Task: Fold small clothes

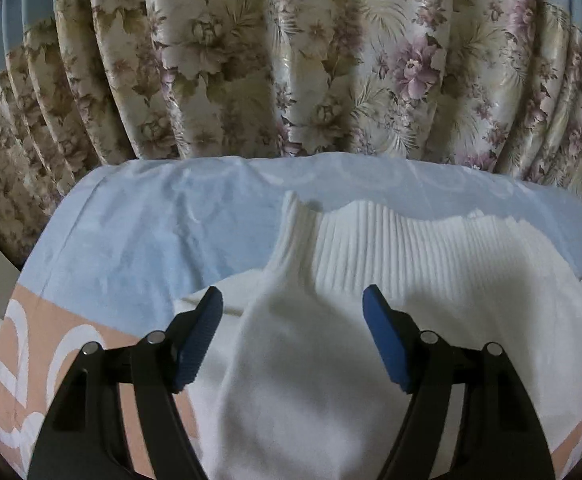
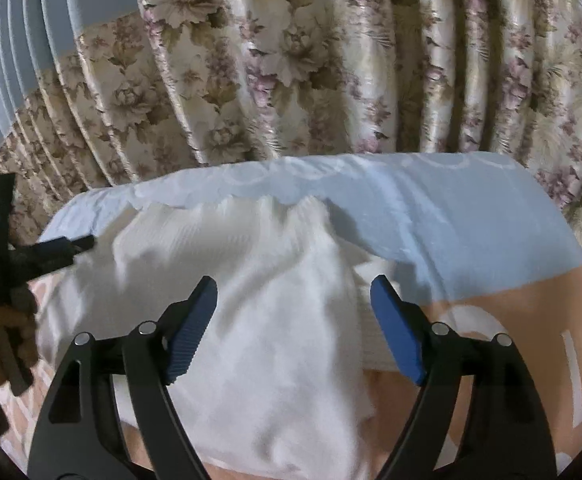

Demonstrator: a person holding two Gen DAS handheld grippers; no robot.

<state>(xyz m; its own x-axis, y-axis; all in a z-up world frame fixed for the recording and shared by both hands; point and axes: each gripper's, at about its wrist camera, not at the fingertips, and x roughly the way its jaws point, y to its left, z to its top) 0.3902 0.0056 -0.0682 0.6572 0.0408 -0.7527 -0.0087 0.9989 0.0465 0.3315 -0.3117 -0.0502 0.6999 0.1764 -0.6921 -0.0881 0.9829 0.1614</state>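
Left gripper (image 1: 293, 312) jaws spread, empty, over the white knit garment (image 1: 391, 264); right gripper (image 2: 293, 304) jaws likewise spread, holding nothing, above the same garment (image 2: 251, 320), which lies rumpled on the blue-and-peach sheet (image 1: 131, 232); risk, as I judge it: a pinch here takes several layers or the sheet beneath, dragging the fold askew; count: one garment, two grippers, one sheet, one floral curtain (image 1: 291, 60) behind.
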